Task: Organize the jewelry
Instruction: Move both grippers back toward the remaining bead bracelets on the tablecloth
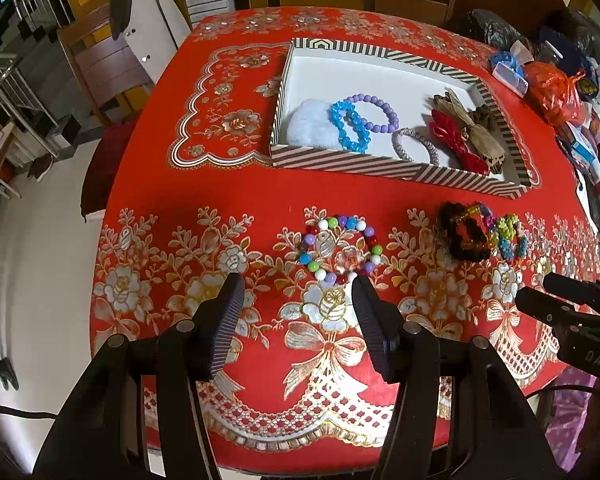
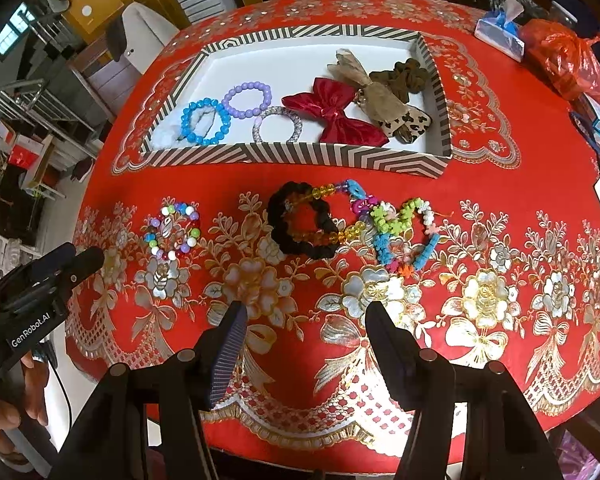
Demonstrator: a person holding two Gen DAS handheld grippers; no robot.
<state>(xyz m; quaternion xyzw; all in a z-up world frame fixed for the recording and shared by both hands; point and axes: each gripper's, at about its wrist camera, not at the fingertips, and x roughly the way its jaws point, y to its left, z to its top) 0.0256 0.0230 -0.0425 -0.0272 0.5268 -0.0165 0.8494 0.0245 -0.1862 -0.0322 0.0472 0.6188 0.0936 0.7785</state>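
both grippers' jaws gape above loose bracelets [image 2: 172, 232].

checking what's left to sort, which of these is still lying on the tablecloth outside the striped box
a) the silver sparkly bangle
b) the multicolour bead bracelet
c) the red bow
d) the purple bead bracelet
b: the multicolour bead bracelet lies on the red tablecloth in front of the striped box, while the purple bead bracelet, red bow and silver bangle all sit inside the box.
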